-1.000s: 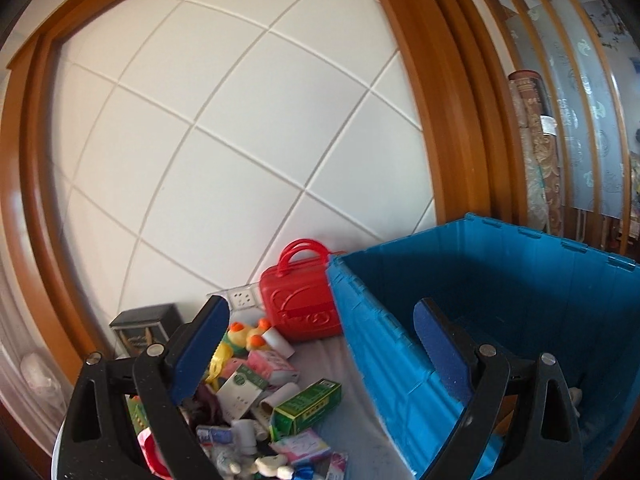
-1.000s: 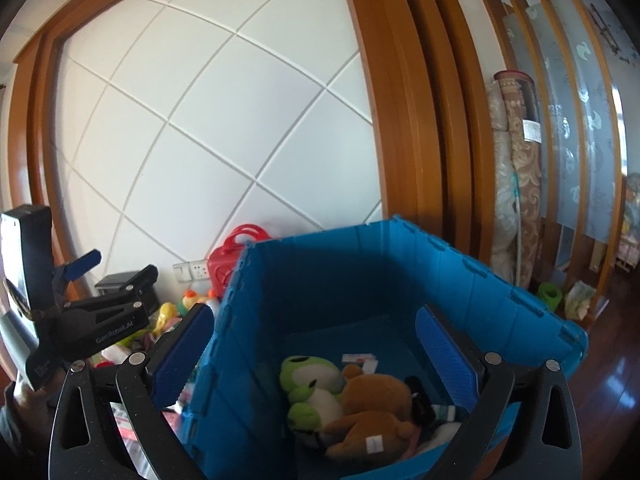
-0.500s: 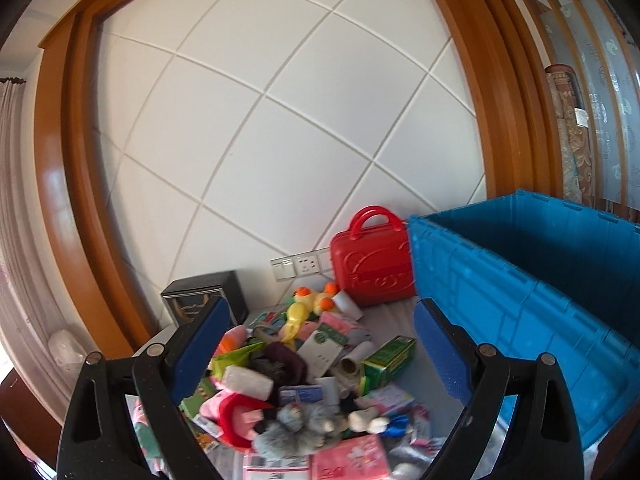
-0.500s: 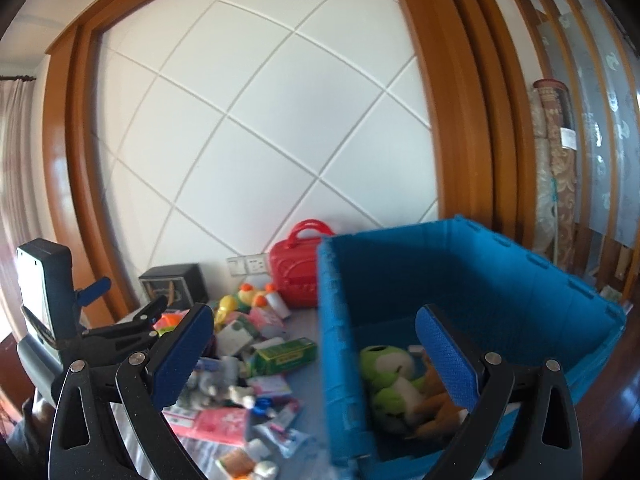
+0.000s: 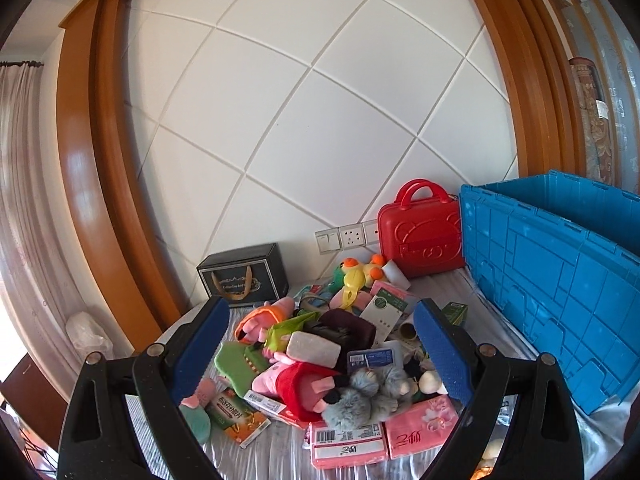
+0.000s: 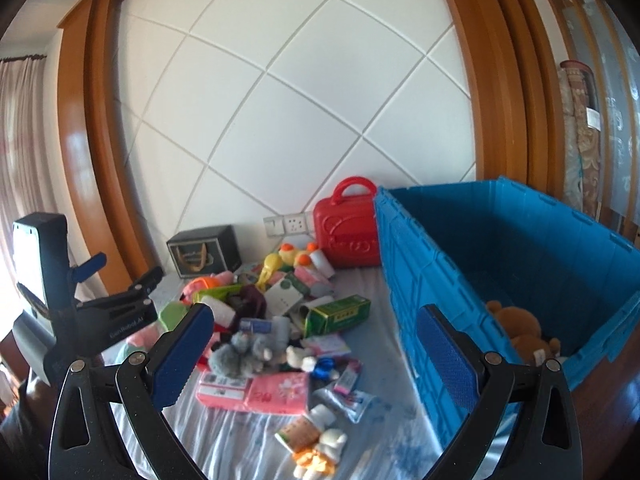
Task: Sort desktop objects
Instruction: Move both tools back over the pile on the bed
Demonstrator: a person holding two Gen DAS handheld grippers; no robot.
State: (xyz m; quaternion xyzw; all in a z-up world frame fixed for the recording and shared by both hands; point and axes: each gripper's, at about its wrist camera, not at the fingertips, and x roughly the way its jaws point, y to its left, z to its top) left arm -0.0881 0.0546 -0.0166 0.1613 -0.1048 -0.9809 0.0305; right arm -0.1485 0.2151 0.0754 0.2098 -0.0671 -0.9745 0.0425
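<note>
A pile of toys, boxes and packets lies on the cloth-covered table. It includes a grey plush [image 5: 366,398] [image 6: 244,354], pink tissue packs [image 5: 420,428] [image 6: 276,394], a green box [image 6: 336,314] and a yellow duck toy [image 5: 356,276]. A blue crate [image 5: 560,280] [image 6: 520,240] stands to the right with a brown plush [image 6: 520,332] inside. My left gripper [image 5: 320,354] is open and empty above the pile. My right gripper [image 6: 316,354] is open and empty over the pile's right side, by the crate wall.
A red toy suitcase [image 5: 420,236] [image 6: 348,232] and a black gift box [image 5: 244,278] [image 6: 204,250] stand against the back wall by the sockets [image 5: 348,236]. The left gripper's body [image 6: 92,308] shows at the left of the right wrist view.
Both grippers have swung left from over the crate toward the pile. The crate has slid to the right of both views. Both stay open.
</note>
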